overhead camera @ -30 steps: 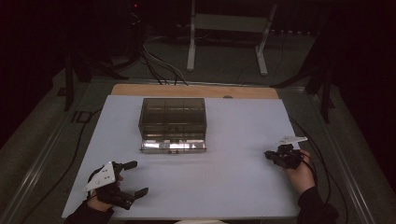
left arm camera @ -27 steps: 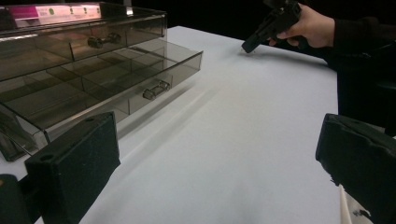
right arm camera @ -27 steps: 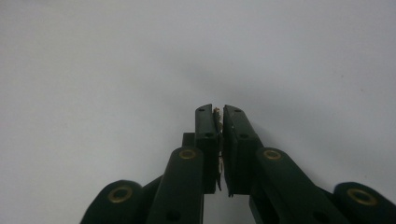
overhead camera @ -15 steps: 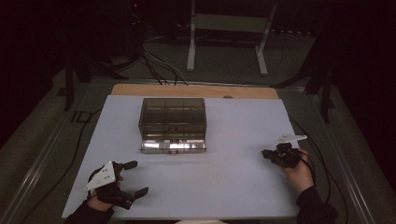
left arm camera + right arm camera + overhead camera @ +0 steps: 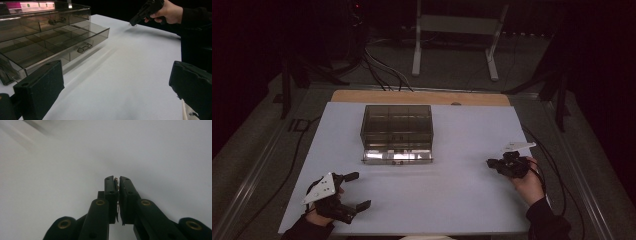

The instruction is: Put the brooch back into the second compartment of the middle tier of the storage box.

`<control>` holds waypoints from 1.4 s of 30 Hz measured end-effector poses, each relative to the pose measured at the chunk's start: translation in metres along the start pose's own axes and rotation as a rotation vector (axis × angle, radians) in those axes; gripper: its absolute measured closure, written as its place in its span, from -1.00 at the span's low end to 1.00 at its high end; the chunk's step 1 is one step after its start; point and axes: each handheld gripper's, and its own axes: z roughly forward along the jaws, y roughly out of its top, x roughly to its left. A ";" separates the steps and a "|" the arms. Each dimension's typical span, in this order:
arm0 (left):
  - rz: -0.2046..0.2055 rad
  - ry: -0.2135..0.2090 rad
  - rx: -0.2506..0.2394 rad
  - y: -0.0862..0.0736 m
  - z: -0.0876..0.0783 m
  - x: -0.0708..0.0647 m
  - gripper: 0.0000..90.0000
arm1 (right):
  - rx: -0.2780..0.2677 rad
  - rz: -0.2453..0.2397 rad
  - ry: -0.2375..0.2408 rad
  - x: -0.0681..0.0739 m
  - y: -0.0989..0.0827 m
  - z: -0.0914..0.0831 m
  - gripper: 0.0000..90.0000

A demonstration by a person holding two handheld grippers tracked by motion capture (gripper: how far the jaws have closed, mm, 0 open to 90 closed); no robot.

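While pinched between the right gripper point(image 5: 117, 180) pads, tiny thin item point(image 5: 116, 180) sits at the very tips, too small to identify, low over white table point(image 5: 452, 200). Left gripper point(image 5: 354, 190) wide open, holding nothing, near the smoky clear drawer organizer point(image 5: 397, 132) with bottom drawer out.

Drawer organiser point(image 5: 397, 131): smoke-tinted clear plastic, glossy, with reflections along its front edge; small drawer pulls point(image 5: 84, 48) of the same clear plastic. Table cover point(image 5: 452, 190): white, matt, smooth, paper-like sheet. Tabletop edge point(image 5: 362, 96) beyond it: light wood, dull finish. Left gripper point(image 5: 353, 190) pads point(image 5: 40, 87): black, matt, slightly grainy foam or rubber. Right gripper point(image 5: 117, 181) links: black matt plastic with brass-coloured rivets; thin pale item pinched between the pads, material unclear.
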 end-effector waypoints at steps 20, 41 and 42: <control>0.007 -0.005 0.003 0.001 0.000 -0.001 -0.99 | -0.021 -0.085 0.057 0.026 0.036 0.003 0.90; 0.009 -0.002 0.006 0.002 -0.001 -0.001 -0.99 | -0.055 -0.192 0.136 0.065 0.093 0.014 0.90; 0.011 -0.003 0.006 0.002 -0.001 -0.002 -0.99 | -0.057 -0.200 0.140 0.066 0.096 0.014 0.90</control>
